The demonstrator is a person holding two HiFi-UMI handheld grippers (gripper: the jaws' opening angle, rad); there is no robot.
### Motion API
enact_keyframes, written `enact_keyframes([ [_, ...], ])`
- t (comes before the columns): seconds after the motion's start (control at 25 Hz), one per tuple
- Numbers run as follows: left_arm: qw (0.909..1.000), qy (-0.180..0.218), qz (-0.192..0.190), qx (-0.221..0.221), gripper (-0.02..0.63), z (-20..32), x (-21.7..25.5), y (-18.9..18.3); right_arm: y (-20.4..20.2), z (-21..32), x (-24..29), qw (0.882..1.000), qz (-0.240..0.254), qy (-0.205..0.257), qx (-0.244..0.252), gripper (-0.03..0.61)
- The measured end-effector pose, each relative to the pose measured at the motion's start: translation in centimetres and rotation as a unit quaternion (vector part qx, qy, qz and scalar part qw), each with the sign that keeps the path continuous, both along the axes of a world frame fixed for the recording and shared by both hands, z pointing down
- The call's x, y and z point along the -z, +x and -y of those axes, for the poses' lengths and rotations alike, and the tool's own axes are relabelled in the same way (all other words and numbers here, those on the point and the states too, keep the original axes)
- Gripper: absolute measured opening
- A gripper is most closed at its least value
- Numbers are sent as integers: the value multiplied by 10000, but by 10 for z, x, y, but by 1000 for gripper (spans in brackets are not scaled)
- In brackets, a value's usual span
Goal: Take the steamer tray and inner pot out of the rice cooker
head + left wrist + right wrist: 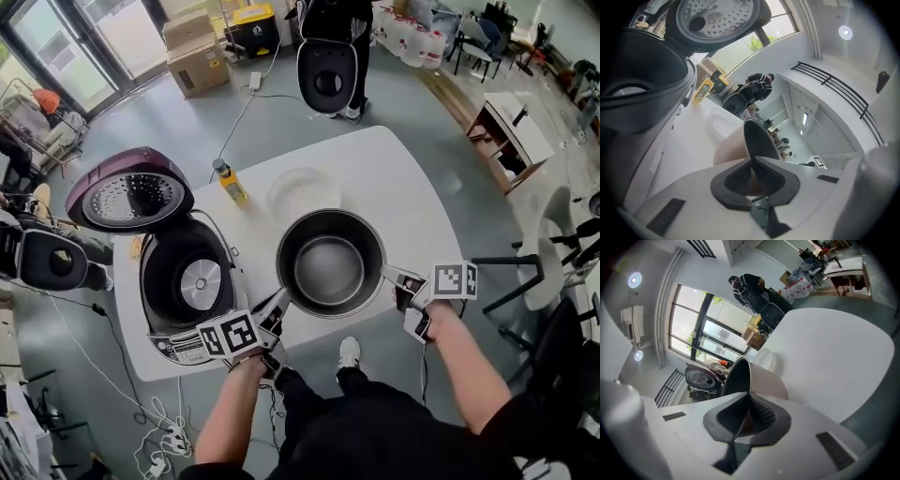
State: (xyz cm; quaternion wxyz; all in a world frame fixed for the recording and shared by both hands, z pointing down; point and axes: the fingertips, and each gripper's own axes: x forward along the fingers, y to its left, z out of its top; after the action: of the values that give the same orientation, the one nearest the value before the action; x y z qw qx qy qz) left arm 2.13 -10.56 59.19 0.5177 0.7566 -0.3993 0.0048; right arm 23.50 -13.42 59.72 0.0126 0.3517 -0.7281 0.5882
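The dark inner pot [330,262] is out of the rice cooker [187,281] and sits low over the white table [403,178], to the cooker's right. I cannot tell whether it touches the tabletop. My left gripper [278,309] is shut on the pot's near-left rim [757,140], and my right gripper [389,275] is shut on its right rim [740,376]. The translucent steamer tray [303,192] lies on the table just behind the pot. The cooker's cavity is empty, with its heating plate showing, and its lid [131,200] stands open.
A yellow bottle [230,183] stands between the cooker and the steamer tray. Office chairs [328,70], cardboard boxes [197,52] and a person stand beyond the table's far edge. Cables [155,436] lie on the floor at the near left.
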Motion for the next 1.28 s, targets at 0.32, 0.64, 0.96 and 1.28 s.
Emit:
enact_keyframes([
  [0.32,9996,-252,73,93,31,-3,-37,-3,-3,1,-32,9998,-113,-150,100,12],
  [0.64,9994,-269,219,91,35,-4,-47,-1,-1,1,-46,9999,-56,-153,11,14],
  [0.96,9979,-84,591,253,93,-2,-46,-4,-3,1,-43,9982,-528,283,65,18],
  [1.28,9748,1199,1858,299,142,-13,28,-7,21,14,11,9853,-888,1419,-345,44],
])
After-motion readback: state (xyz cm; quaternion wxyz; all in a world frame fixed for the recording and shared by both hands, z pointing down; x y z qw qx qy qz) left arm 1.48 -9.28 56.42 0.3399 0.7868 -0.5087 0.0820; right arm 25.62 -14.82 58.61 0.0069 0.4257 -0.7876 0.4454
